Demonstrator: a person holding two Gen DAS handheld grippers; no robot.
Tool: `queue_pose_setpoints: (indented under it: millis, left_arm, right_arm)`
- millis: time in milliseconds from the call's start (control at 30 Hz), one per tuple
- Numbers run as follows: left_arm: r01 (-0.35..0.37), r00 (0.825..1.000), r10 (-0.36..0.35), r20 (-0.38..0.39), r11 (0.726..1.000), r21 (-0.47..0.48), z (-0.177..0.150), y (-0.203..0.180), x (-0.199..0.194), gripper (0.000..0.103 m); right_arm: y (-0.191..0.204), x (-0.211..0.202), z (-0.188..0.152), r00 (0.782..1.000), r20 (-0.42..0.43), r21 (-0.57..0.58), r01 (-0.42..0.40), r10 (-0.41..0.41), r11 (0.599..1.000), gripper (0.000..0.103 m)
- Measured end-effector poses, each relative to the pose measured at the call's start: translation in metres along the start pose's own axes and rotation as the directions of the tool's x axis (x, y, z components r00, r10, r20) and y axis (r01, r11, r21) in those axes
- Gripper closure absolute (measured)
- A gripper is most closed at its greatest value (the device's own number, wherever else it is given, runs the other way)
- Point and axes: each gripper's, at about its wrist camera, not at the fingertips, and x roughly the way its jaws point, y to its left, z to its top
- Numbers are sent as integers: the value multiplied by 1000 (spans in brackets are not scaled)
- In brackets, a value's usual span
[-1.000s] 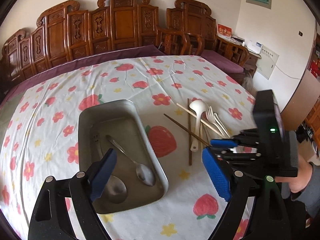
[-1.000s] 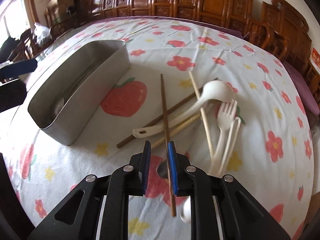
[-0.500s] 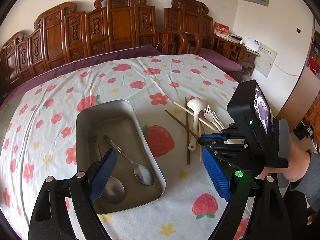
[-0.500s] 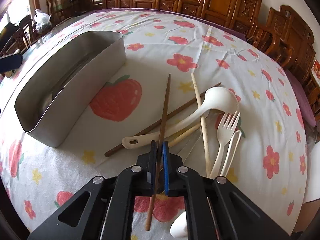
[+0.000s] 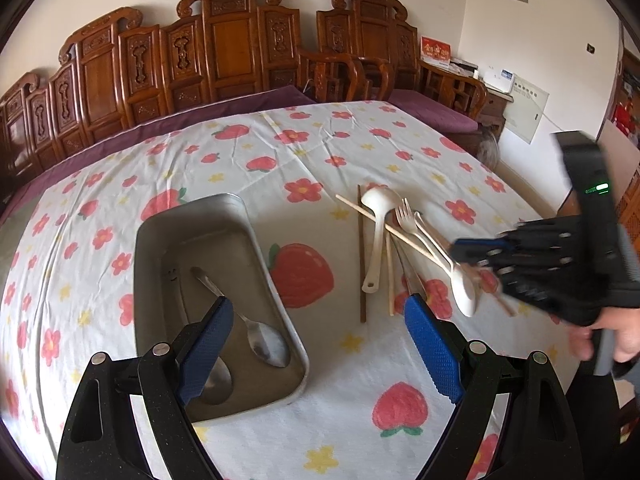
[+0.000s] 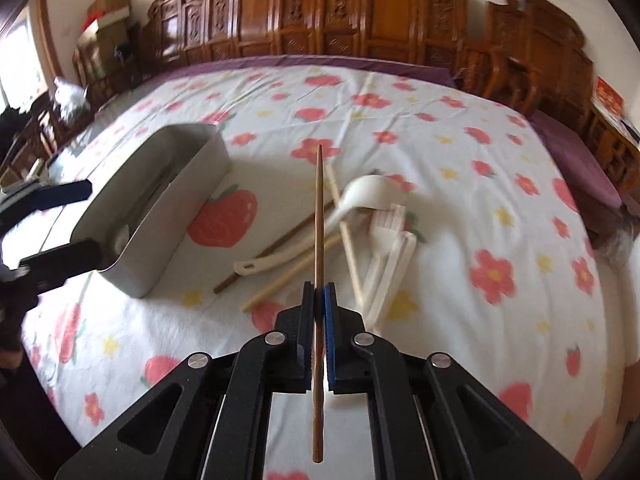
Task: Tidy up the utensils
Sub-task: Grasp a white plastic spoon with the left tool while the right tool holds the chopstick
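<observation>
My right gripper (image 6: 319, 294) is shut on a dark brown chopstick (image 6: 319, 208) and holds it in the air above the pile, its tip pointing away from me. On the flowered cloth beneath lie a white ladle spoon (image 6: 360, 192), a white fork (image 6: 384, 232), a second brown chopstick (image 6: 280, 244) and pale chopsticks (image 6: 348, 240). The metal tray (image 5: 160, 240) holds two metal spoons (image 5: 260, 332). Over the tray's near right corner my left gripper (image 5: 318, 312) stays open, with nothing between its pads. The right gripper (image 5: 460, 248) shows blurred at the right of the left wrist view.
Carved wooden chairs (image 5: 224, 52) line the table's far side. A person's hand (image 5: 600, 340) holds the right gripper at the table's right edge. A white spoon (image 5: 460, 288) lies at the near end of the pile.
My right gripper closed on the dark brown chopstick, then lifted it off the pile and drew back to the right. The left gripper stayed put and open.
</observation>
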Motion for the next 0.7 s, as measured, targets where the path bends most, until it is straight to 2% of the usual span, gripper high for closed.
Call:
queue_pose_setpoints:
  millis: [233, 433, 567, 700]
  left_arm:
    - [22, 1000, -22, 1, 1000, 18, -1, -26, 0, 19]
    - [31, 999, -29, -31, 998, 63, 1, -57, 12, 19]
    - [38, 998, -33, -50, 994, 98, 5, -79, 22, 20]
    - [73, 994, -68, -91, 995, 62, 10, -95, 41, 23]
  right_arm:
    - [-36, -31, -34, 998, 9, 62, 57, -57, 996, 97]
    - [-58, -48, -56, 997, 25, 99, 67, -70, 993, 97]
    - [-73, -46, -66, 996, 10, 109, 87, -89, 990, 97]
    - [-90, -36, -75, 994, -17, 117, 106, -104, 988, 97]
